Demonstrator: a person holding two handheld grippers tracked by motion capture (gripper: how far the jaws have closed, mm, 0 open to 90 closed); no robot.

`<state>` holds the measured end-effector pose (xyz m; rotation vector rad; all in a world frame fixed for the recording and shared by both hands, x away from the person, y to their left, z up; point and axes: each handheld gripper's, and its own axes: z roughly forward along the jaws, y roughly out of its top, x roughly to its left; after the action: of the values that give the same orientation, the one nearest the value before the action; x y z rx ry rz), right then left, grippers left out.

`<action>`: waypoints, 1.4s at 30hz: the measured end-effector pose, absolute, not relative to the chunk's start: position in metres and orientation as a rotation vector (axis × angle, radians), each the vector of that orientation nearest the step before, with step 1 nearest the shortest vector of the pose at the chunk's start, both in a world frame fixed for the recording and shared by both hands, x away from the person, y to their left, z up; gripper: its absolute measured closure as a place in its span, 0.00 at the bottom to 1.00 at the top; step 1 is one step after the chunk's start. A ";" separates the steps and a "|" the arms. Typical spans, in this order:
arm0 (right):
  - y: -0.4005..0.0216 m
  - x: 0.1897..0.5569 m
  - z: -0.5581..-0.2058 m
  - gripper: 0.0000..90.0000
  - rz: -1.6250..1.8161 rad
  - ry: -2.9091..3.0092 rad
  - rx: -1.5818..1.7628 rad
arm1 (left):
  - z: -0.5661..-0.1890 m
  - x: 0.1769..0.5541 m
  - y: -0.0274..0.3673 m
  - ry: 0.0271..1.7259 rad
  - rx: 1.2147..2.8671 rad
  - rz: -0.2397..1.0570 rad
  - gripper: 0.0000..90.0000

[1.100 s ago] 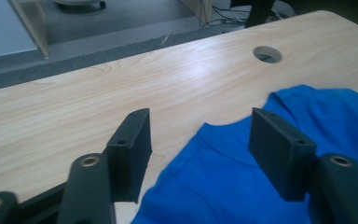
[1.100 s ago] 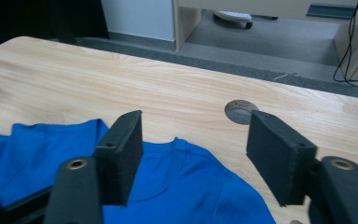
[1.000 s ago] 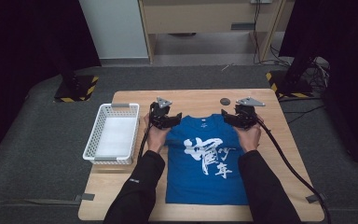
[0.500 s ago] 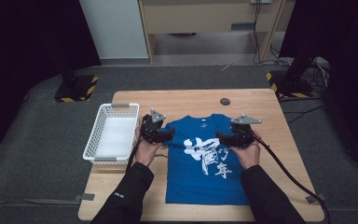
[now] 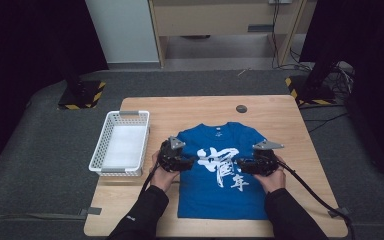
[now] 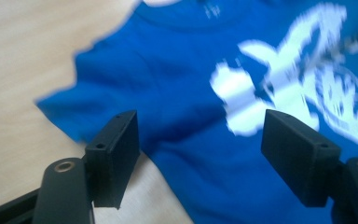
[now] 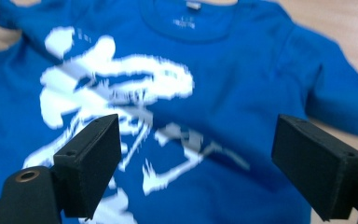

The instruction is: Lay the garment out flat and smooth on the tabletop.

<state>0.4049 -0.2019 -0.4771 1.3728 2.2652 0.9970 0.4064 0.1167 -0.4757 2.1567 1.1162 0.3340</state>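
Left gripper (image 5: 187,161): over the near-left part of the shirt, just inside its left edge; jaws spread wide and they've just been opening further, nothing pinched, only blue cloth and a strip of tabletop showing in the gap in the left gripper view (image 6: 199,140).
Right gripper (image 5: 244,165): over the right side of the print; jaws stand wide apart, they too have just been opening, and the gap in the right gripper view (image 7: 196,158) shows cloth lying below, not gripped.
Blue T-shirt (image 5: 215,195): flat on the wooden table (image 5: 190,107), collar away from the person, white lettering across the chest, lower hem near the table's front edge.
White basket (image 5: 111,132): on the table's left edge, just beside the shirt's left sleeve, apart from both grippers.
Contact: can't tell whether any pad touches the cloth.
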 end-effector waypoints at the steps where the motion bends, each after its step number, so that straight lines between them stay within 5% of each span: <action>1: -0.203 0.402 -0.479 0.18 0.993 2.270 1.379 | -0.478 0.403 0.115 1.106 2.175 0.328 0.31; 12: -0.196 0.391 -0.503 0.17 0.878 2.381 1.366 | -0.504 0.384 0.110 1.074 2.291 0.294 0.30; 42: -0.192 0.354 -0.502 0.11 0.829 2.400 1.337 | -0.506 0.339 0.130 1.106 2.231 0.314 0.16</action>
<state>0.3544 -0.1923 -0.5019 1.3368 2.3997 0.8295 0.3393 0.1295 -0.5061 2.2313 1.1061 0.3139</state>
